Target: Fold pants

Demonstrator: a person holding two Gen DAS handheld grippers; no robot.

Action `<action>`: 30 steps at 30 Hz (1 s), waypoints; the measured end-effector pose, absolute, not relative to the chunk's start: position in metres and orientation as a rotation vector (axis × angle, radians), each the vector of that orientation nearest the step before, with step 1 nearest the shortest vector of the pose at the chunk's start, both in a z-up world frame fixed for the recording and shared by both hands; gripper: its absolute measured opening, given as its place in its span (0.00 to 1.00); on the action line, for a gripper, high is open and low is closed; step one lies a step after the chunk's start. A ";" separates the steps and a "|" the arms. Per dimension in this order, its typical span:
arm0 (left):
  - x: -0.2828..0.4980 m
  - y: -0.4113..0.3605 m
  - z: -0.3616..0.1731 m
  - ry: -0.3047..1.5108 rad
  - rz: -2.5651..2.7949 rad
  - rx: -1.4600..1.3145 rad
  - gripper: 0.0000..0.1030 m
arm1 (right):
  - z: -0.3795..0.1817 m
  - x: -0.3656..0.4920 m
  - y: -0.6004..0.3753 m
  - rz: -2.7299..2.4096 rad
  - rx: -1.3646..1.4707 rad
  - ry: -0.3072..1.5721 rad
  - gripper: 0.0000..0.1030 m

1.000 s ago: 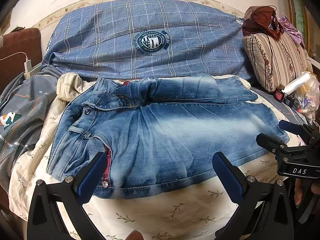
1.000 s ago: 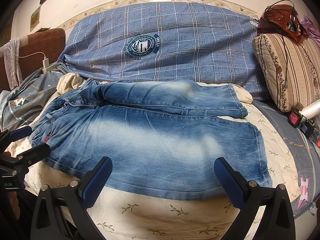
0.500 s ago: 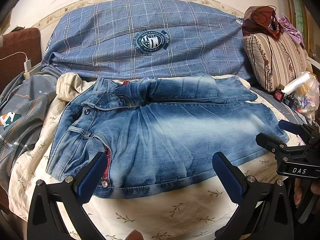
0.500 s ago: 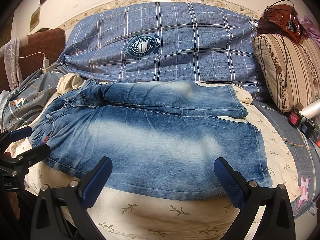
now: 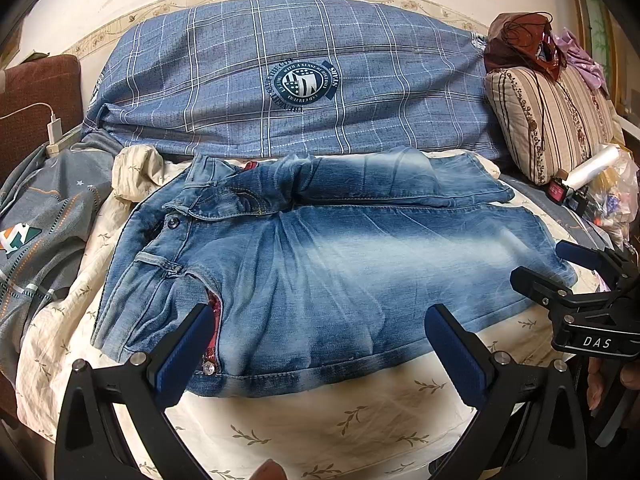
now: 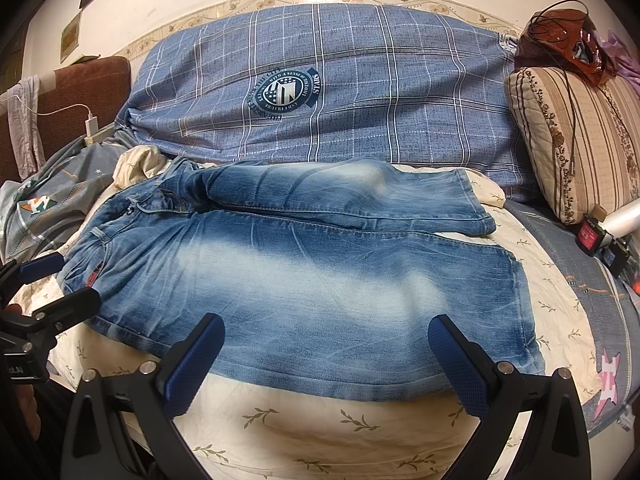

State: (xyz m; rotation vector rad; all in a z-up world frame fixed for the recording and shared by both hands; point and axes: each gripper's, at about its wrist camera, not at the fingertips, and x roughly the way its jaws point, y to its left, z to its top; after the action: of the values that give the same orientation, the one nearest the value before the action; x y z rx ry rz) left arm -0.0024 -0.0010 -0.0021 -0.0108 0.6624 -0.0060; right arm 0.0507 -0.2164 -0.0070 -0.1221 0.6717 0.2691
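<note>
Faded blue jeans (image 5: 320,264) lie flat on the bed (image 5: 320,420), both grippers' fingers spread wide and empty just before the jeans' near edge: left gripper (image 5: 316,350), right gripper (image 6: 326,360).

A cream sheet (image 5: 328,420) printed with small leaf sprigs covers the bed. Behind it, against the wall, lies a big blue checked pillow (image 5: 296,80) with a round badge print. To its right leans a striped cushion (image 5: 548,120) with a brown bag (image 5: 516,36) and a cord on top. A white roll (image 5: 592,162) lies at the cushion's foot. On the left lies a grey blanket (image 5: 44,216), and beyond it a white charger (image 5: 54,130) with its cable sits by a brown headboard (image 5: 36,96).
</note>
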 end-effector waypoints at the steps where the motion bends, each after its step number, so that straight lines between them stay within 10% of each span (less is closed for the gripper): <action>1: -0.002 -0.001 -0.002 0.662 -0.006 -0.011 1.00 | -0.008 0.051 -0.216 0.269 -0.124 0.672 1.00; 9: -0.002 0.009 -0.004 0.667 0.002 -0.097 1.00 | -0.010 0.053 -0.220 0.285 -0.098 0.698 1.00; 26: -0.023 0.166 -0.090 0.810 0.376 -0.870 1.00 | -0.050 0.075 -0.425 0.113 1.011 1.016 0.99; 30: -0.011 0.163 -0.080 0.863 0.452 -0.849 0.78 | -0.051 0.089 -0.436 0.095 1.037 0.990 0.92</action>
State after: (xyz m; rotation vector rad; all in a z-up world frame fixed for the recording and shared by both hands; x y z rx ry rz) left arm -0.0112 0.1632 -0.0804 -0.8489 0.8627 0.4519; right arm 0.0889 -0.4359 -0.0507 1.0371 0.9899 0.0955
